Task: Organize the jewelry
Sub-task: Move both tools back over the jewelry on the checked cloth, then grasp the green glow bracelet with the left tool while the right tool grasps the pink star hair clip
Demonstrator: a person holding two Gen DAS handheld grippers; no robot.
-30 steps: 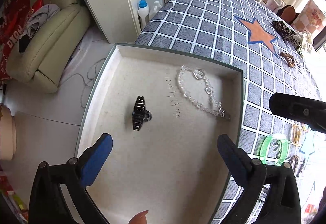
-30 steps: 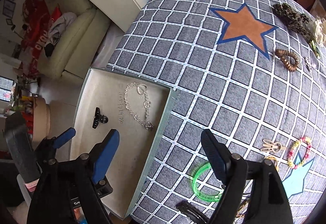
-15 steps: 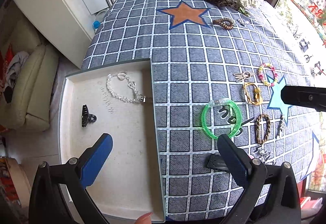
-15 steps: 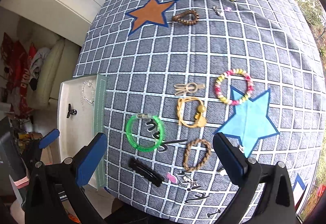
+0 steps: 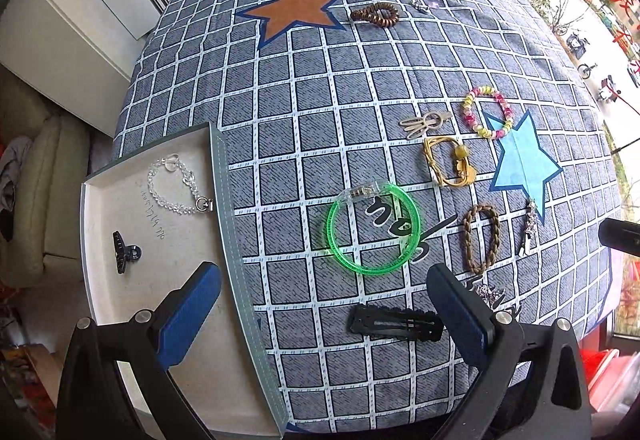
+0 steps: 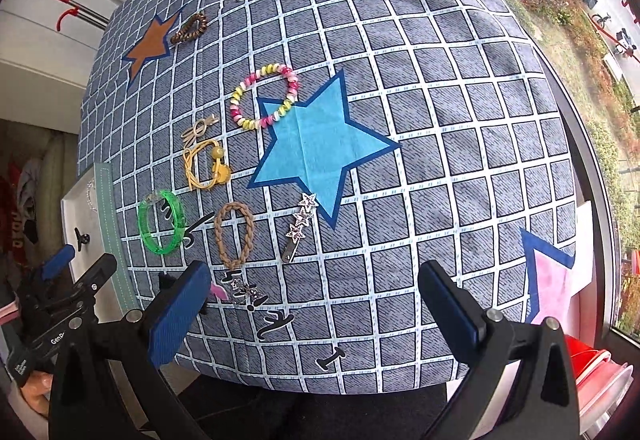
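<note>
Green bangle (image 5: 374, 228): lies on the checked tablecloth (image 5: 320, 87), just right of the white tray (image 5: 96, 280); I judge it the nearest next pick.
Tray contents: clear bead bracelet (image 5: 176, 185) and black claw clip (image 5: 124, 252) already inside.
Left gripper (image 5: 324, 304): I have it spread wide, empty, above the black snap clip (image 5: 396, 324).
Right gripper (image 6: 314, 310): jaws just opened fully, nothing between them.
Risk: hard, thin bangle could skid on cloth or snag neighbouring braided band (image 5: 480, 238).
Writing: faint digits on tray floor, unreadable; "Gen…" on the left gripper's body.
</note>
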